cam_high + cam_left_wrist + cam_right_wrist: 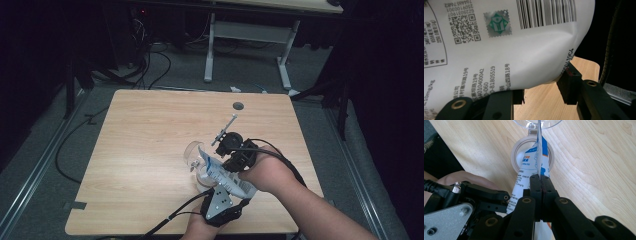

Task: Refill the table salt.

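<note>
Over table (140, 130), pouch (534, 160) pinched in right tool (541, 183).

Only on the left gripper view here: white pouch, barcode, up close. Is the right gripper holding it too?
Observer: Yes. The right gripper has its fingers shut on the pouch, along its thin edge.
Operator: What's under the pouch?
Observer: A clear round container on the table, its lid apparently flipped open. The pouch's upper corner sits over its mouth.
</note>
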Demonstrator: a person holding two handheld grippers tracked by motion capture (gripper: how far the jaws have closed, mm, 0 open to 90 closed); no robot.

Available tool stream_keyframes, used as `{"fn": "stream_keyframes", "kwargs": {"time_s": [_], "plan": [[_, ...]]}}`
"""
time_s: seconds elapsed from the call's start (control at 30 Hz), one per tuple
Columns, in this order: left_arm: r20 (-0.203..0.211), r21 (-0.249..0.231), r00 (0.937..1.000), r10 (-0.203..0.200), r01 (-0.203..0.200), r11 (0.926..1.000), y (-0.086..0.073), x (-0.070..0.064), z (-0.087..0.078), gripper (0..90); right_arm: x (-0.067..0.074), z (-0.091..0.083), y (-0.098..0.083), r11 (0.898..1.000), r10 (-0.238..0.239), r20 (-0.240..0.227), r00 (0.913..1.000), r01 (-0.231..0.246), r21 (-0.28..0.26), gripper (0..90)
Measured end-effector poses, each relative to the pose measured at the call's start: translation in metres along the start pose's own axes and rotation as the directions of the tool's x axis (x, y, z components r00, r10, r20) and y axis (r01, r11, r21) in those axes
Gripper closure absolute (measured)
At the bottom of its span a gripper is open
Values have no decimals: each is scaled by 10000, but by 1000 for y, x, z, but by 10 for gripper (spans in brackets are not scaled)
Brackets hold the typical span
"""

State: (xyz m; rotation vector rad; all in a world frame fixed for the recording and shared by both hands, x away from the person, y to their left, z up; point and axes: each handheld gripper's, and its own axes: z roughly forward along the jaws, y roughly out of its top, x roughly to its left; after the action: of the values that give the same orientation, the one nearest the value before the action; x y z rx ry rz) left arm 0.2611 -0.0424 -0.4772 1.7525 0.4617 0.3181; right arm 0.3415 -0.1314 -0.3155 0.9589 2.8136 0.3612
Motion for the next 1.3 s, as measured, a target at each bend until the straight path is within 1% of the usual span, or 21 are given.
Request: {"fn": "stream_keyframes", "kwargs": {"time_s": [0.47, 0.6, 0.7, 0.9, 1.3], "plan": [[-41, -6, 10000, 19, -19, 10000, 1, 1, -1, 613, 1, 0, 2, 9999, -125, 22, 9999, 126, -23, 900], [-68, -36, 10000, 3, -3, 10000, 2, 2, -1, 613, 1, -1, 3, 9999, -168, 91, 9998, 168, -29, 900], [-77, -42, 10000, 0, -1, 10000, 2, 2, -2, 614, 2, -1, 4, 9999, -115, 78, 9999, 116, -47, 900], [-91, -73, 10000, 3, -4, 10000, 2, 2, -2, 613, 2, -1, 4, 9997, -219, 96, 9997, 220, -68, 900], [-80, -83, 10000, -16, 15, 10000, 2, 2, -2, 613, 2, 0, 4, 9997, -255, 122, 9996, 256, -12, 900]]}}
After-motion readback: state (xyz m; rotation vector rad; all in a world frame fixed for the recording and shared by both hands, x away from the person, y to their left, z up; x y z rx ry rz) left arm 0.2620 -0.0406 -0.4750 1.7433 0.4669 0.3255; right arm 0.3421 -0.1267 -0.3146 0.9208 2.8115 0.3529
